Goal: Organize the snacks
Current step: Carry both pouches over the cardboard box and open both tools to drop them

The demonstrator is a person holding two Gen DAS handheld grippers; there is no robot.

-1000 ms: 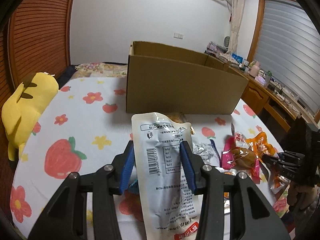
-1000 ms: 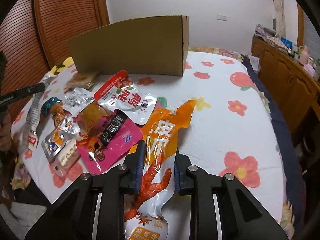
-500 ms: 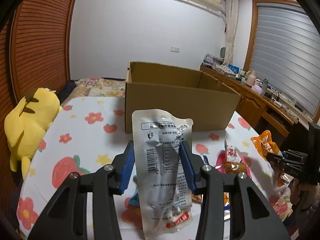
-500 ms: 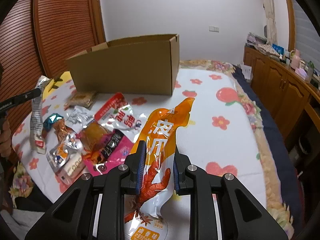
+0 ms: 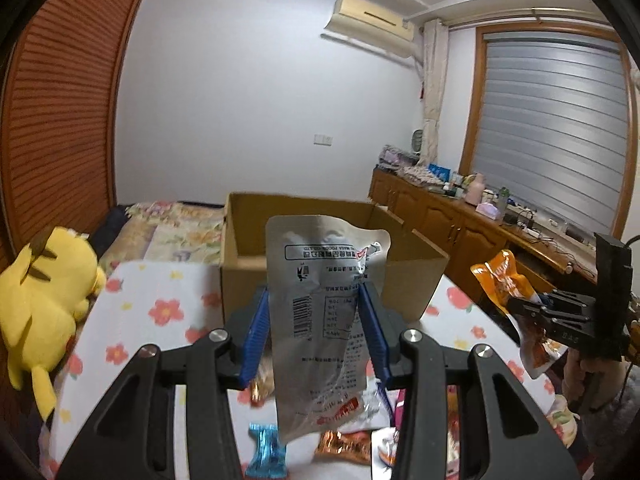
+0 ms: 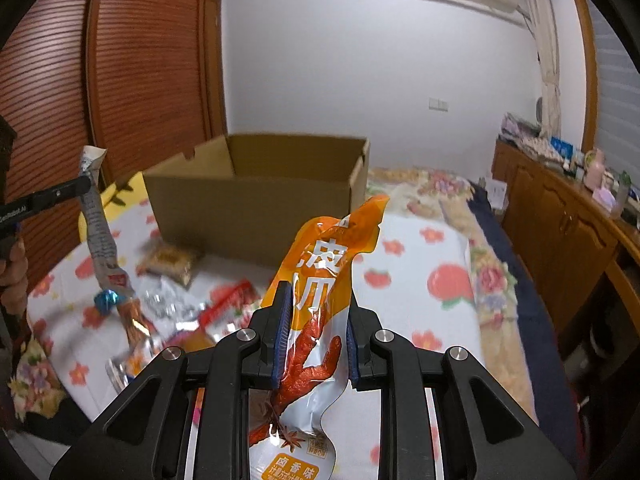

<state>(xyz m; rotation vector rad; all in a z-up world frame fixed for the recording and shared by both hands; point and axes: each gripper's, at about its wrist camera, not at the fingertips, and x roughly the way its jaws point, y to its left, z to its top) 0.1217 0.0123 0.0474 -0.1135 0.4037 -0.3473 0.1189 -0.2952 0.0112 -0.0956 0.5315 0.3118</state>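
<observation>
Here both grippers' fingers clamp pouches, silver pouch (image 5: pixel 320 320) left, orange pouch (image 6: pixel 320 300) right, before the cardboard box (image 6: pixel 256 208).

Silver pouch (image 5: pixel 326 312), orange pouch (image 6: pixel 324 280) — brown box (image 5: pixel 332 240), flowered cloth (image 6: pixel 420 248).

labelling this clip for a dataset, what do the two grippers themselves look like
Both are alike: matte black plastic linkages with angular cut-outs and round silver bolt heads at the joints, ending in flat blue pads. The left gripper carries white lettering along its side, seen from the right wrist view. The right gripper has a tall black block on its body. A bare hand grips the left handle.
</observation>
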